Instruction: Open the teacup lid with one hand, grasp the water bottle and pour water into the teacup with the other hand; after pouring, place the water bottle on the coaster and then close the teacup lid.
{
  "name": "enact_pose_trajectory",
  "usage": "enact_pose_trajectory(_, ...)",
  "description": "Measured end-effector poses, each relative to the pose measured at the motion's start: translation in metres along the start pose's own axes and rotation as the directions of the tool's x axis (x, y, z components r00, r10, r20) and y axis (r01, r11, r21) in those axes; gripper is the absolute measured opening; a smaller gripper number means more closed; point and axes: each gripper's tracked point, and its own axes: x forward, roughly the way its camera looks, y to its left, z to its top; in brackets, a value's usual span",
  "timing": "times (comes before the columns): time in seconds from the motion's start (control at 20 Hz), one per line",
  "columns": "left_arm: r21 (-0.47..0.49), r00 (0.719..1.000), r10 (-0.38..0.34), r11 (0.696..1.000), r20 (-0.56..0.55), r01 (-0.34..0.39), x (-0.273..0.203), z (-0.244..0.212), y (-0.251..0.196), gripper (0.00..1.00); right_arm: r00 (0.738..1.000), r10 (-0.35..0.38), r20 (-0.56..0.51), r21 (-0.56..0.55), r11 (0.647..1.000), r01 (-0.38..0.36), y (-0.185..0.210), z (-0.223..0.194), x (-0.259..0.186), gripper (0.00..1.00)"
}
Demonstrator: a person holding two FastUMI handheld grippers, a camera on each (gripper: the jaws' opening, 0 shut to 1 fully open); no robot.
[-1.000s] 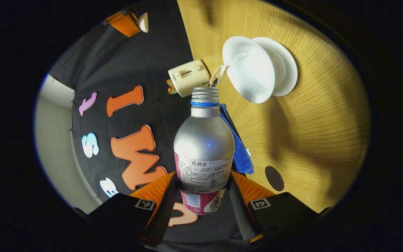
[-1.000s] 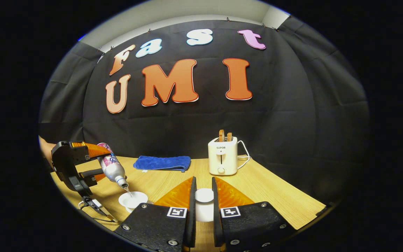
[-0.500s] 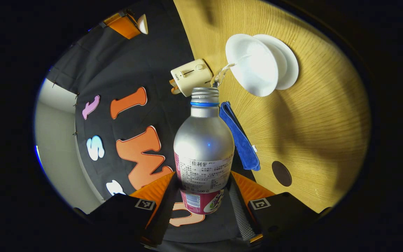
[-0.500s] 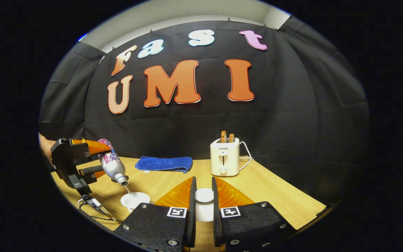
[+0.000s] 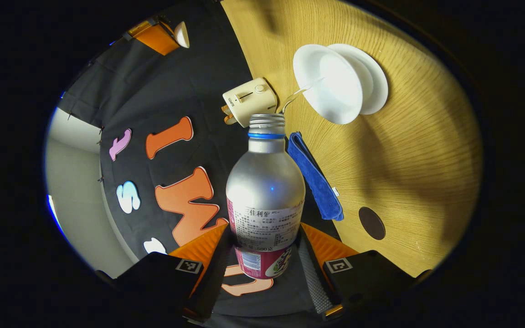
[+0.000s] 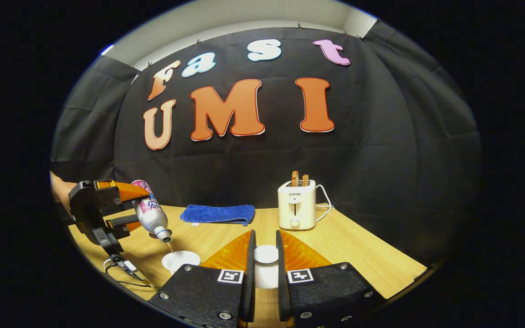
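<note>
The water bottle (image 5: pixel 265 191) is gripped low on its body by both fingers of the left tongs (image 5: pixel 262 264), tipped mouth-down, w/ a thin stream running into the open teacup (image 5: pixel 331 84) on its saucer near the desk's (image 5: pixel 408 150) front-left corner. The white lid (image 6: pixel 266 255) is pinched between the right tongs (image 6: pixel 263 262), held above the desk. The dark round coaster (image 5: pixel 372 223) lies bare by the blue cloth (image 6: pixel 217 213) at the desk's back edge, the toaster (image 6: pixel 296 210) farther along it.

A black cloth wall (image 6: pixel 381 150) backs a wooden table (image 6: pixel 358 255) under a pale ceiling (image 6: pixel 244 18).
</note>
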Motion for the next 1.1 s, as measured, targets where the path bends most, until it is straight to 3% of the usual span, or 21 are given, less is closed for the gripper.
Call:
enact_pose_trajectory(0.05,0.006,1.000,0.001,1.000,0.001,-0.001,0.001,0.000,0.001,0.83,1.000,0.000,0.002,0.001,1.000,0.000,0.000,0.000,0.000,0.25)
enact_pose_trajectory(0.1,0.012,1.000,0.004,1.000,0.005,-0.004,0.001,0.000,0.002,0.83,1.000,0.003,0.002,0.001,1.000,-0.003,0.001,0.000,0.001,0.21)
enact_pose_trajectory(0.25,0.032,1.000,0.007,0.999,0.011,-0.008,0.001,0.001,0.005,0.81,1.000,0.004,0.000,0.001,1.000,-0.004,0.001,-0.001,0.000,0.25)
enact_pose_trajectory(0.3,0.039,1.000,0.010,0.999,0.014,-0.011,0.001,0.000,0.005,0.81,1.000,0.005,-0.001,0.002,1.000,-0.005,0.001,-0.001,0.001,0.21)
enact_pose_trajectory(0.6,0.085,0.999,0.028,0.996,0.022,-0.029,0.001,0.002,0.011,0.81,1.000,0.007,-0.003,0.005,1.000,-0.007,0.001,-0.002,0.001,0.21)
enact_pose_trajectory(0.65,0.092,0.999,0.032,0.995,0.024,-0.034,0.001,0.002,0.012,0.82,1.000,0.007,-0.005,0.005,1.000,-0.007,0.001,-0.002,0.001,0.25)
enact_pose_trajectory(0.7,0.099,0.999,0.035,0.994,0.024,-0.037,0.001,0.001,0.012,0.82,1.000,0.008,-0.009,0.004,1.000,-0.008,0.002,-0.003,0.001,0.21)
enact_pose_trajectory(0.75,0.104,0.999,0.037,0.994,0.023,-0.039,0.000,0.001,0.013,0.82,1.000,0.008,-0.011,0.002,1.000,-0.008,0.002,-0.004,0.001,0.25)
enact_pose_trajectory(0.8,0.111,0.999,0.039,0.993,0.022,-0.041,-0.001,0.001,0.014,0.81,1.000,0.011,-0.012,0.001,1.000,-0.011,0.003,-0.004,0.001,0.21)
enact_pose_trajectory(1.1,0.120,0.998,0.059,0.991,0.019,-0.061,0.000,0.000,0.016,0.82,0.999,0.032,-0.015,-0.009,0.999,-0.032,0.007,-0.005,0.003,0.21)
